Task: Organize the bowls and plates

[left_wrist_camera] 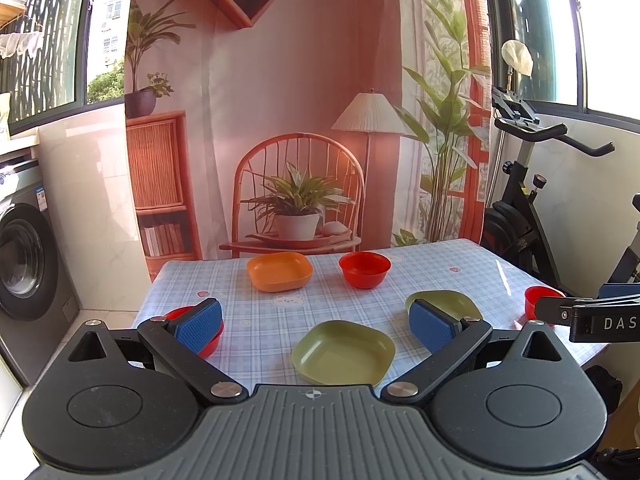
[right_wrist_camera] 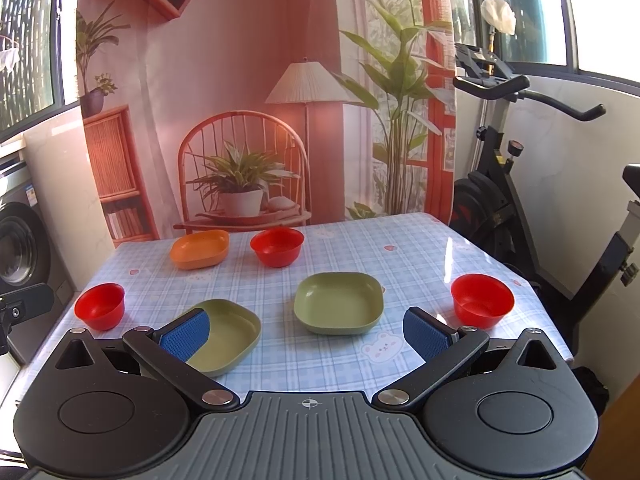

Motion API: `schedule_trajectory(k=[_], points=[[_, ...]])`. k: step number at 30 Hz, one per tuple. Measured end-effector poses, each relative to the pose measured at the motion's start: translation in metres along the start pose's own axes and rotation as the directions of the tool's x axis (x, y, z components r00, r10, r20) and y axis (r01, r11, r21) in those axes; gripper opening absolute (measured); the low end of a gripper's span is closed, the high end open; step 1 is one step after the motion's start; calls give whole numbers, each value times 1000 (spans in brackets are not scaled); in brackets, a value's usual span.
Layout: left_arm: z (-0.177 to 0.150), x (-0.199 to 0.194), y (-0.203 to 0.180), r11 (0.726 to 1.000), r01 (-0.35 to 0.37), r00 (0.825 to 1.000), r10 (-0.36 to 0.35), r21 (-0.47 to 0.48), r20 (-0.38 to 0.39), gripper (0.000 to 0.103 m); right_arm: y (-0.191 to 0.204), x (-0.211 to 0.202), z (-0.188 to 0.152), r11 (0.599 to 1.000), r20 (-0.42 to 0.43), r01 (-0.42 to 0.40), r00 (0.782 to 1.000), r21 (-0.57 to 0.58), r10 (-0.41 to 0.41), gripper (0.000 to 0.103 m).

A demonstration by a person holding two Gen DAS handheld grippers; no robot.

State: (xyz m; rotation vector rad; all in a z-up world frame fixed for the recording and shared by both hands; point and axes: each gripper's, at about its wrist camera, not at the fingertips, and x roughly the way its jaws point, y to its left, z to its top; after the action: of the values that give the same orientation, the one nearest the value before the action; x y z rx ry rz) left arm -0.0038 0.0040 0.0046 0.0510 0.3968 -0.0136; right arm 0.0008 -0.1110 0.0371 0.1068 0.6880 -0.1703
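On the checked tablecloth point(left_wrist_camera: 256, 320) lie two green plates, an orange plate and three red bowls. In the left wrist view my left gripper point(left_wrist_camera: 316, 326) is open and empty above the near green plate point(left_wrist_camera: 344, 352); the second green plate point(left_wrist_camera: 448, 300) sits behind its right finger, a red bowl point(left_wrist_camera: 188, 320) behind its left finger. The orange plate point(left_wrist_camera: 279, 271) and a red bowl point(left_wrist_camera: 364, 269) sit far back. In the right wrist view my right gripper point(right_wrist_camera: 308, 330) is open and empty, near the green plates point(right_wrist_camera: 338, 303) point(right_wrist_camera: 232, 332) and a red bowl point(right_wrist_camera: 482, 300).
An exercise bike point(right_wrist_camera: 520, 184) stands right of the table. A washing machine point(left_wrist_camera: 24, 268) stands at the left. A printed backdrop point(left_wrist_camera: 300, 120) hangs behind the table. Another red bowl point(right_wrist_camera: 100, 306) sits near the table's left edge. The right gripper's body point(left_wrist_camera: 592, 314) shows at the left view's right edge.
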Motion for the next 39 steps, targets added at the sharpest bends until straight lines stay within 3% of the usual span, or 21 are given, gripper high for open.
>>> schedule_trajectory(k=[19,24,28,35,39], points=[[4,4,11,998,25,999,-26,-58,-20,101,0,-5,7,1000,4,-5,1000,-6,5,103],[7,15,17,996,54,998,-55,-68,-18,101,-9,1,22,995,14,-97,995,7,97,103],[16,35,20,1000,2,1000,-2,-21,-2,101,-24,25,42,990,25,-125,992,64,124,103],[45,74,53,996,-10,1000,10,-91,-8,100,-30,78,71,978,61,-152,988,140,145,103],[57,96,55,999,-20,1000,19,-49,-17,99,-40,103,80,929,161,-266,960,258,230,103]])
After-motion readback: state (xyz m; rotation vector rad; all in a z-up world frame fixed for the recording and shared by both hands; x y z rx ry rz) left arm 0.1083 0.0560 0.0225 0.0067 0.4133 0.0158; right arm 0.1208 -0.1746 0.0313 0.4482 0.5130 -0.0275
